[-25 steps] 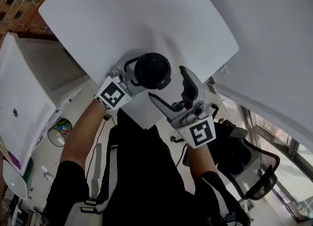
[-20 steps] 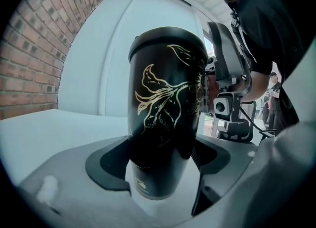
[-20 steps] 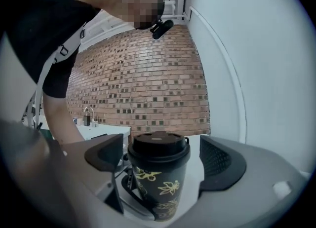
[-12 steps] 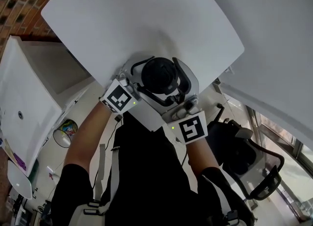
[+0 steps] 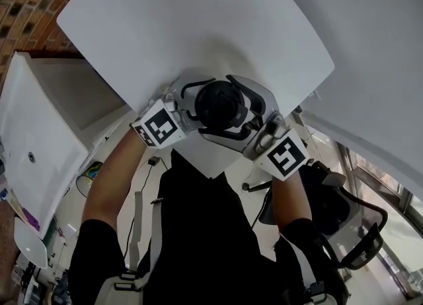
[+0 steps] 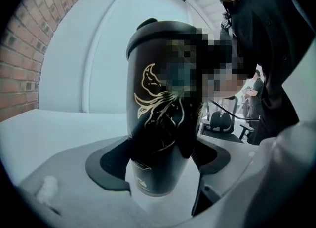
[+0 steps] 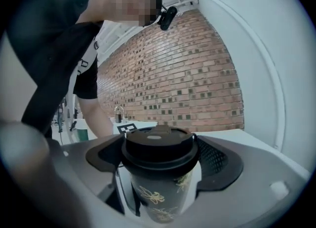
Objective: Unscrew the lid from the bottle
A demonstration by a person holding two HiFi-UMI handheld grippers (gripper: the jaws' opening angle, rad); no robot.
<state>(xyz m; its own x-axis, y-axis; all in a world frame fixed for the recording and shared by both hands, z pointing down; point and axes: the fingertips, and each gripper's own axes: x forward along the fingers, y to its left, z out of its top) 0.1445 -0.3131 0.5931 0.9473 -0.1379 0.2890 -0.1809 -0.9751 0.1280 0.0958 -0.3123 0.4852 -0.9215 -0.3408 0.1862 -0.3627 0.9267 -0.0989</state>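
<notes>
Both forearms [image 5: 109, 178] reach forward in head view; left gripper [image 5: 198, 104] and right gripper [image 5: 239, 113] meet at the table [image 5: 198, 26] edge. Left gripper view: jaws clamp the bottle [image 6: 163, 123] body. Right gripper view: jaws, just closing, grip the lid [image 7: 159, 148].

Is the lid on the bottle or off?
On. The lid sits flush atop the bottle in the right gripper view, with no gap under its rim.
</notes>
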